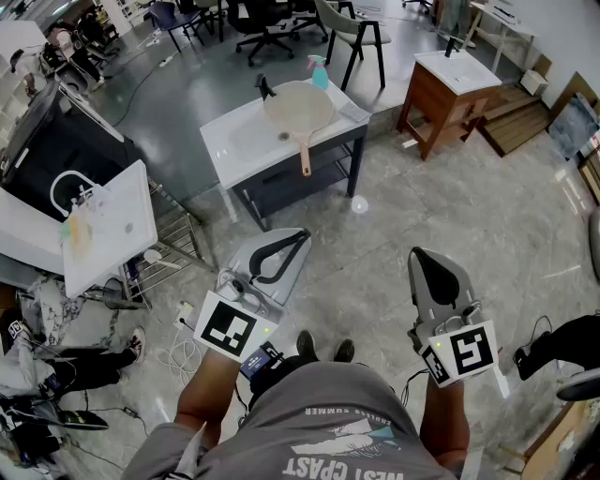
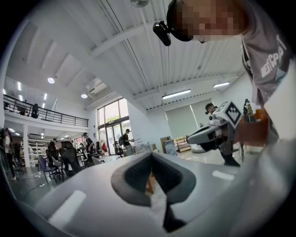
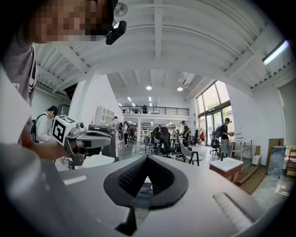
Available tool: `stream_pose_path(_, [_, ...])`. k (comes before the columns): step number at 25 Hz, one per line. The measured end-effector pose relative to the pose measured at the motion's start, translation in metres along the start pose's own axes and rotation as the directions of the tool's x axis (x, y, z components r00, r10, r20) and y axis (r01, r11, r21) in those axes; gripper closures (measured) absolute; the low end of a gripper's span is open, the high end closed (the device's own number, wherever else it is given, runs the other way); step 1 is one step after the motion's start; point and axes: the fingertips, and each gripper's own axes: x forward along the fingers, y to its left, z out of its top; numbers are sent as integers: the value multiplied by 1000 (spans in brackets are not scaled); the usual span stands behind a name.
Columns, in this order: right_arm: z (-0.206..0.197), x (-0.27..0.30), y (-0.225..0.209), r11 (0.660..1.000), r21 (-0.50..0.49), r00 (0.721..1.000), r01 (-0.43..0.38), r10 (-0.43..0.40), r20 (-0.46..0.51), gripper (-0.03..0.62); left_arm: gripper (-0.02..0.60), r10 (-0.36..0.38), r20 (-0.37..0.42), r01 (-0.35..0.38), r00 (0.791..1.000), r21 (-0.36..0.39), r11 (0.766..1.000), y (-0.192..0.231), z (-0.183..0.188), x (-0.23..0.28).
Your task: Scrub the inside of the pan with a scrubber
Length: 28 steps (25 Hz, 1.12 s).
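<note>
A: Where's the pan?
B: Pan lies on the white table, far centre in head view, wooden handle pointing twd the near edge. Black tap just left of it, teal spray bottle right behind.
A: Grippers?
B: Both over the floor, well apart from the table. Left gripper: jaws together, nothing btwn them. Right gripper: same, closed tight, empty.
A: Anything else?
B: Wooden cabinet w/ white top, far right. Office chairs at the far edge.
</note>
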Motion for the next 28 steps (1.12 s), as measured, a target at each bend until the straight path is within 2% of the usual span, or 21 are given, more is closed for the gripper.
stream_pose_path(16, [-5, -11, -30, 1000, 13, 1000, -18, 18, 9, 594, 580, 20, -21, -20, 1000, 10, 1000, -19, 5, 23])
stream_pose_path(28, [-9, -25, -68, 996, 62, 997, -68, 67, 30, 592, 580, 43, -28, -42, 999, 42, 998, -47, 19, 48])
